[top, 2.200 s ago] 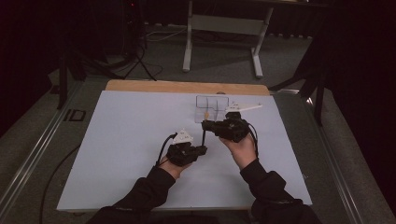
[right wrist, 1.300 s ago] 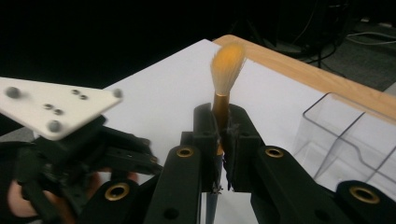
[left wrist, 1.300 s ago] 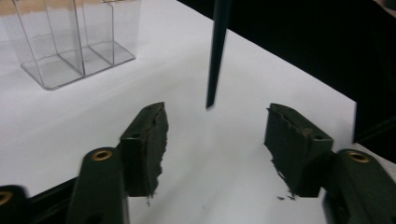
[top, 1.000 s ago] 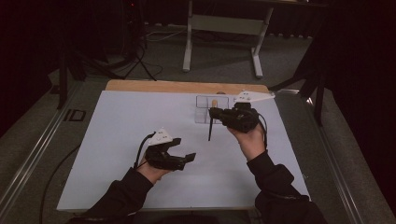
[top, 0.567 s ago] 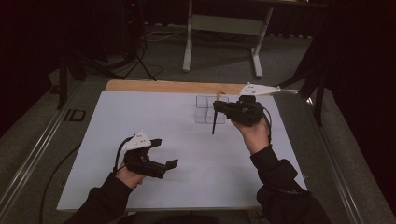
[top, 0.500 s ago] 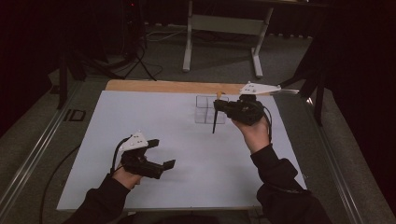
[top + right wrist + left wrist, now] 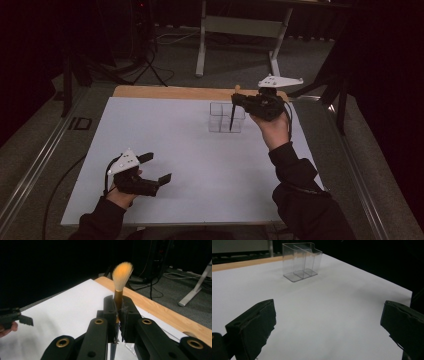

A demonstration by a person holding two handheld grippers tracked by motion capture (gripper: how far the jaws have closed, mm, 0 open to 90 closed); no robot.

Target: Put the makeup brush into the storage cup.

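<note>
Figure: brush held over a clear organiser. The right gripper, raised at the table's far side near one o'clock, has its jaws pressed together on the handle of a makeup brush. In the right gripper view the pale orange bristle head stands above the pads; in the high view the dark handle hangs nearly upright, its long axis close to vertical, the lower tip over the clear compartmented organiser. That box sits on the white sheet directly below the gripper, toward six o'clock of it as seen from above. Whether the tip has entered a compartment cannot be told. The right hand is by far the nearer; a straight descent along the handle's axis looks like the move ahead. The left gripper rests low near seven o'clock, well apart, jaws spread wide with nothing between them, aimed toward the organiser. No brand, label or legible writing appears on brush or box.
</note>
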